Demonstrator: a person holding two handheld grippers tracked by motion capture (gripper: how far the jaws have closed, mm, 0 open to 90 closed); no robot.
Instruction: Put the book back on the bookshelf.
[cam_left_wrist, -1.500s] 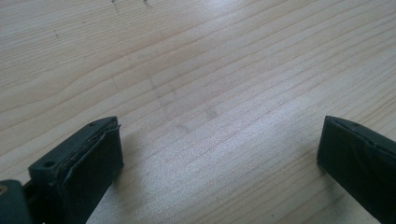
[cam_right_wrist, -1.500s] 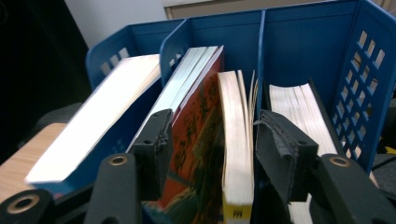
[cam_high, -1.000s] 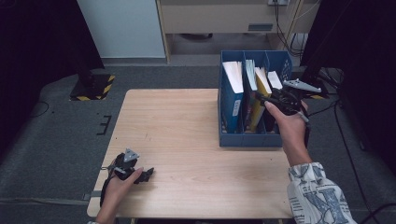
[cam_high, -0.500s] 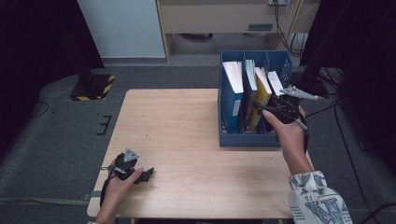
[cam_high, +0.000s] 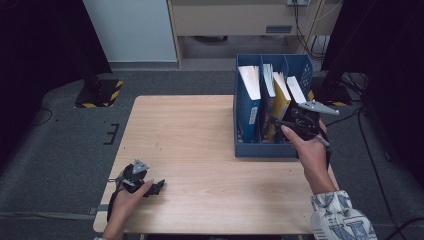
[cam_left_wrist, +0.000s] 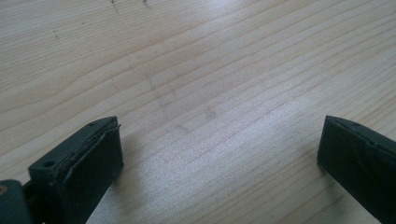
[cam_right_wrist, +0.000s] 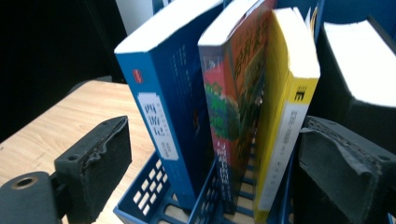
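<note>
High view: right gripper (cam_high: 278, 123), black w/ grey three-cornered plate on top, sits right of centre in the frame, held in the person's right hand (cam_high: 311, 150) at the near wall of the blue plastic file rack (cam_high: 260, 149). The rack stands on the light wooden table (cam_high: 200, 145), toward its right edge, w/ books upright in its slots. In the right gripper view the jaws stand wide apart and have just been opening; the pads press on nothing. Between them, farther off, the blue-cover paperback (cam_right_wrist: 163, 98) at centre-left, the red-and-green-cover book (cam_right_wrist: 233, 93) just beside it, and the yellow-spine book (cam_right_wrist: 285, 107) right of that, all upright w/ a slight lean. A black-cover book (cam_right_wrist: 359, 65) shows at upper right of that view, behind the right jaw.

Left gripper (cam_high: 159, 186) rests low at lower left of the high view, in the person's left hand (cam_high: 127, 197), near the table's front-left corner. Left gripper view: jaws open, bare wood between them.
</note>
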